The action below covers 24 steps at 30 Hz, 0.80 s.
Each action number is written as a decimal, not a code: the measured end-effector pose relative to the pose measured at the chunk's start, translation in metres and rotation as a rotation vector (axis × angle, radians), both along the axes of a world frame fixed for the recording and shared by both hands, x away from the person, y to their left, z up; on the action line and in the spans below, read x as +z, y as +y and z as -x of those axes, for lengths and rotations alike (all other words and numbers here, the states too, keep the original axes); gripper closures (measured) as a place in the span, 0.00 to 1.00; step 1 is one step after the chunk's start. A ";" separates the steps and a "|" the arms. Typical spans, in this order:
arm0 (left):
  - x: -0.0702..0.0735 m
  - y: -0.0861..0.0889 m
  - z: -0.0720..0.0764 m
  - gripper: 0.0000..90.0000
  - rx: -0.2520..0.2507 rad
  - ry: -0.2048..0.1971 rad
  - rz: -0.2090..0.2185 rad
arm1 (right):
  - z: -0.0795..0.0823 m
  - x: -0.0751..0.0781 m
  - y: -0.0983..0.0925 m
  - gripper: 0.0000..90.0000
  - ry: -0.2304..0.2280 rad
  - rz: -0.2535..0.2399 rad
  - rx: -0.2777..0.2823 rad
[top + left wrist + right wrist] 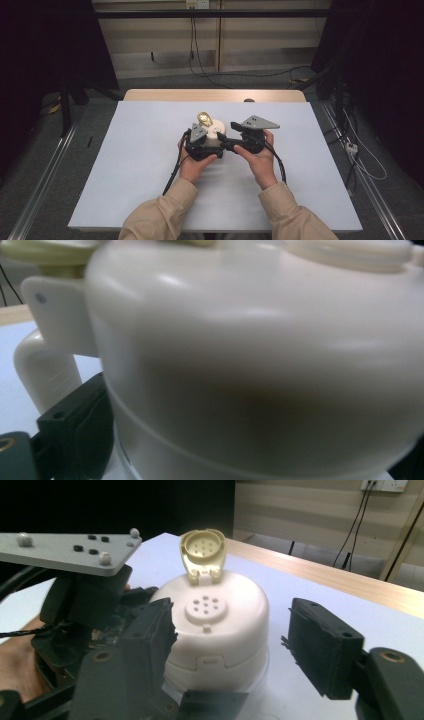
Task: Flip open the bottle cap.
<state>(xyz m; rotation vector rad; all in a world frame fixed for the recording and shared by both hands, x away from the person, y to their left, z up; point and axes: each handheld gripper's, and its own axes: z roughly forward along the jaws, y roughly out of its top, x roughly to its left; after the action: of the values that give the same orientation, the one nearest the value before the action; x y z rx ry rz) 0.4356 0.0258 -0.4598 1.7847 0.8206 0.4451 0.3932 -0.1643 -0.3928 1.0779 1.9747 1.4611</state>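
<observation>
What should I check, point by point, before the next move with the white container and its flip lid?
1. Flip lid open, standing up over the sprinkle holes: ok.
2. White container upright on the table: ok.
3. Left gripper holds the container: cannot tell; the left gripper view shows the container very close and one jaw at its side, contact unclear.
4. Right gripper open, a jaw on each side of the container: ok; the far jaw stands clear of it.
5. Grippers apart from each other: cannot tell; they sit very close in the high view.
</observation>
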 end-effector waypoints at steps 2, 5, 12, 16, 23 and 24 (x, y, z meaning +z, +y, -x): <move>0.000 0.002 0.000 0.03 -0.005 0.008 0.003 | 0.002 -0.001 -0.003 0.32 0.000 -0.009 -0.006; 0.000 0.002 0.000 0.03 -0.003 0.037 -0.002 | 0.005 -0.003 -0.006 0.26 0.007 -0.014 -0.015; 0.002 0.007 0.003 0.03 -0.020 0.056 -0.041 | 0.015 -0.011 -0.017 0.21 0.006 -0.016 -0.024; 0.000 0.011 0.005 0.04 -0.039 0.103 -0.114 | 0.022 -0.018 -0.025 0.20 0.006 0.000 -0.027; 0.006 0.028 0.019 0.05 -0.045 0.078 -0.078 | 0.035 -0.026 -0.036 0.18 0.017 -0.002 -0.037; 0.007 0.032 0.021 0.05 -0.045 0.072 -0.070 | 0.037 -0.027 -0.037 0.18 0.016 0.002 -0.032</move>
<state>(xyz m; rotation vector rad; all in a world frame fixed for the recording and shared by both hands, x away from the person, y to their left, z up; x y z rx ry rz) 0.4149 0.0576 -0.4523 1.8899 0.8216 0.3856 0.3567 -0.2016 -0.4201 1.1180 1.9603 1.4380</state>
